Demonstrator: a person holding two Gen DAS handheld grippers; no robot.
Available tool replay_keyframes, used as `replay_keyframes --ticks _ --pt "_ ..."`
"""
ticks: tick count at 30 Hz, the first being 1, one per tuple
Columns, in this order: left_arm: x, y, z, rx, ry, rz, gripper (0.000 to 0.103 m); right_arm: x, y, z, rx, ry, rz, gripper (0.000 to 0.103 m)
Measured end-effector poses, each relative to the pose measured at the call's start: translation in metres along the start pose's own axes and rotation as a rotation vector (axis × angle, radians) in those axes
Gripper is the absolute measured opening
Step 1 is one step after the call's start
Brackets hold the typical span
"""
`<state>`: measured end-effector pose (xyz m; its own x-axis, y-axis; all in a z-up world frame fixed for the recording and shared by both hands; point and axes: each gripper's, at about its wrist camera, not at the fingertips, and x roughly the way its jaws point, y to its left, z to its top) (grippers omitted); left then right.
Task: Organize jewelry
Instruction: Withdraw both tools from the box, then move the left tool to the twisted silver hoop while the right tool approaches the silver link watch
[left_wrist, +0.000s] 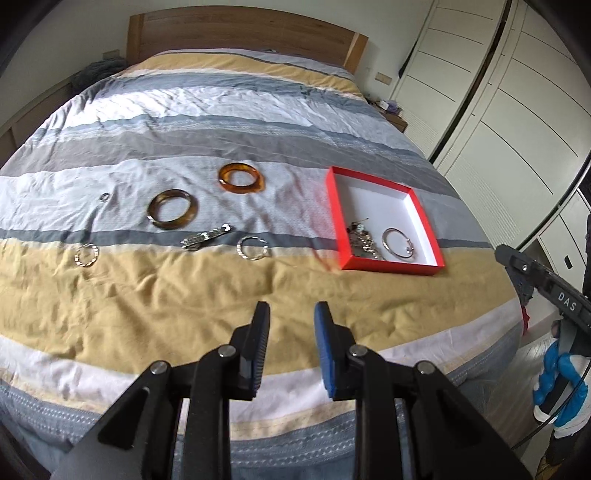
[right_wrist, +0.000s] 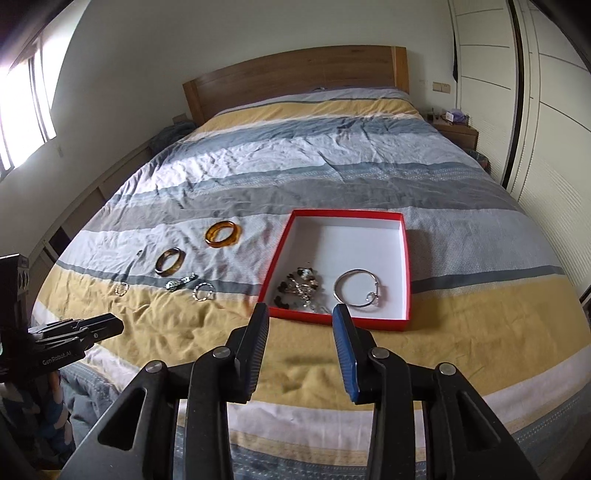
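Nearest, the left gripper (left_wrist: 291, 314) and right gripper (right_wrist: 301, 317) hang empty, jaws narrowly parted; beyond, on the striped duvet (left_wrist: 184, 302), lie light twisted silver hoops (left_wrist: 253, 248), thin and slippery, best pinched across the wire; farther, stiff amber bangles (left_wrist: 241, 178) probably want a rim grip; the red box (right_wrist: 405, 273) holds a silver bangle (right_wrist: 357, 291).

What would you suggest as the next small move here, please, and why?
Probably bring the left gripper forward and down to the twisted silver hoop, the loose piece lying nearest the red box. Both grippers are open and hold nothing, the right gripper included. The box already holds a silver bangle and a tangle of pieces, while several others lie on the bedspread.
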<state>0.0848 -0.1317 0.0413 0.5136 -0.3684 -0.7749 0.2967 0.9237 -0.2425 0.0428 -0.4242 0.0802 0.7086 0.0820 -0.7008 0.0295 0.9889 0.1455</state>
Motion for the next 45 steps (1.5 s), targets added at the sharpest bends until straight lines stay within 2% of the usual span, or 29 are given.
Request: replay_keyframes --ticks 10,22,30,45 --pt "-0.086 0.094 -0.039 -0.087 -0.094 0.124 0.024 -0.046 0.075 -0.009 -0.062 -0.047 0.082 0.039" --pt "-0.132 0.177 -0.071 -0.219 -0.159 0.214 0.024 -0.052 0.135 -0.01 -0.123 -0.038 0.157 0.04" --pt "-0.121 0.209 -0.073 -0.284 -0.143 0.252 0.024 -0.02 0.149 -0.009 -0.145 0.009 0.172 0.04" --pt "-0.041 0.233 -0.05 -0.305 -0.053 0.278 0.024 0.078 0.145 -0.002 -0.111 0.137 0.2 0.04"
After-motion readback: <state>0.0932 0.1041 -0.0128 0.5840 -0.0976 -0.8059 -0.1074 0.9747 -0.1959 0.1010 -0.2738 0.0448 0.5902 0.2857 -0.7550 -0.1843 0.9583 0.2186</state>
